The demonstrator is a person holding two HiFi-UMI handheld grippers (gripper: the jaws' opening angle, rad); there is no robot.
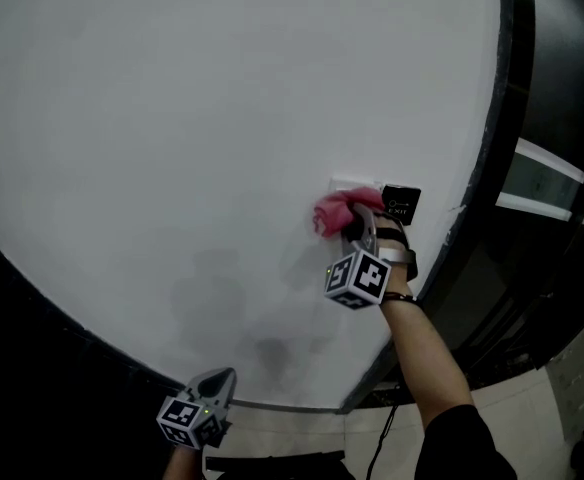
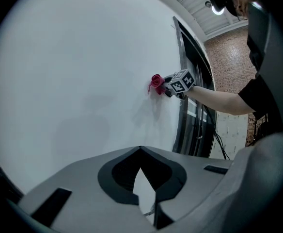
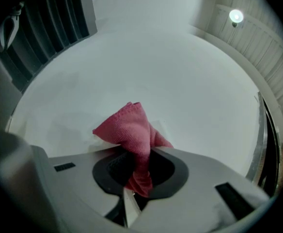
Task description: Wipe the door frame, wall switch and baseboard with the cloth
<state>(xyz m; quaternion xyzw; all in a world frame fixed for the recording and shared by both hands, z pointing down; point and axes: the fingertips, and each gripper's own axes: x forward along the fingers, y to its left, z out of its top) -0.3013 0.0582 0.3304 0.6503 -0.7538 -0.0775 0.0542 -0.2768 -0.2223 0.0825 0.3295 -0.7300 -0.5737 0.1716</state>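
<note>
Pink cloth (image 1: 332,211), bunched into a wad, sits pressed against the white wall switch (image 1: 353,185) in the head view. The right gripper (image 1: 356,226) holds it there, and a black exit button plate (image 1: 401,204) is mounted just beside the switch on the right. The dark door frame (image 1: 500,128) curves down the right of the white wall (image 1: 172,128). The left gripper (image 1: 219,381) hangs low near the bottom edge, well apart from the switch. In the left gripper view, the left gripper (image 2: 140,150) has its jaws together at the tips with nothing between them and points at the bare wall (image 2: 73,81). Farther along, the right gripper (image 2: 166,88) pushes the cloth (image 2: 156,81) onto the wall beside the door frame (image 2: 181,125), with a forearm (image 2: 219,100) behind it. In the right gripper view, the right gripper (image 3: 139,152) has its jaws clamped on the cloth (image 3: 128,127). The cloth's folded peak stands up against the wall (image 3: 170,76), and a pale edge of the wall switch (image 3: 94,138) shows just left of it.
</note>
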